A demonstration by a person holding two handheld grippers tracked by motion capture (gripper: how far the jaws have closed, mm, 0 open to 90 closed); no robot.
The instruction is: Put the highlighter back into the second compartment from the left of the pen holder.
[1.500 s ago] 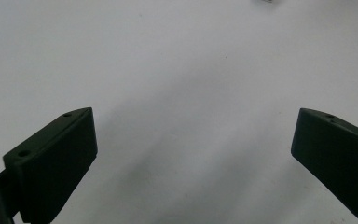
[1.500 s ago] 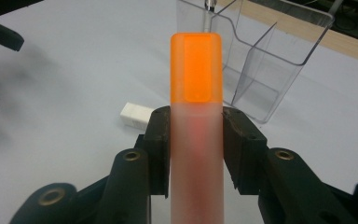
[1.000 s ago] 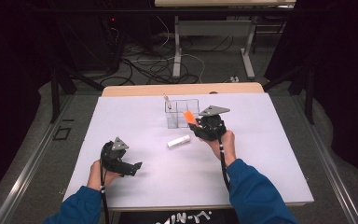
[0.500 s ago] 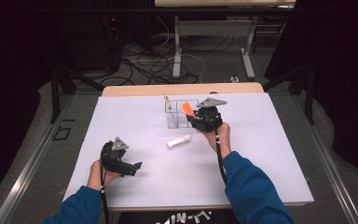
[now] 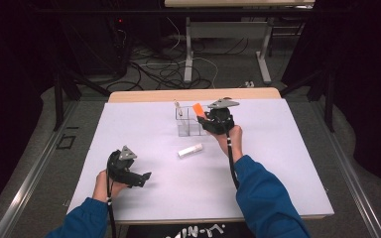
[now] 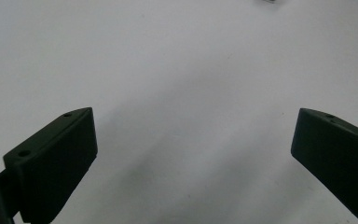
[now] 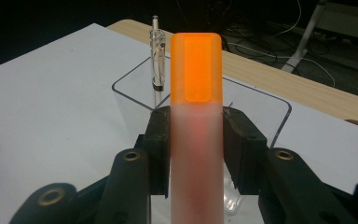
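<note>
Two hand-held grippers are in use over the white worktop (image 5: 278,163). The right hand-held gripper (image 7: 196,135) is clenched on an orange highlighter (image 7: 196,140): both black jaws press against the barrel's frosted sides, and the orange cap stands upright above the jaw tips. In the high view the right hand-held gripper (image 5: 206,118) sits just beside the clear organizer (image 5: 186,126), on its right side, with the highlighter's (image 5: 197,109) orange cap above the organizer's rim. The right gripper view shows the clear organizer (image 7: 130,100) directly behind the highlighter, with a clear pen (image 7: 156,60) standing upright in its far-left corner.

The left hand-held gripper (image 6: 193,154) is released: its jaws stand wide apart with only bare worktop between them, grasping nothing. In the high view the left hand-held gripper (image 5: 141,177) lies well apart from the organizer, toward the near left part of the worktop, held in the person's left hand (image 5: 104,183).

One white cylindrical item (image 5: 190,150) lies flat on the worktop near the organizer, on its near side, between the two hand-held grippers and touching neither.
</note>
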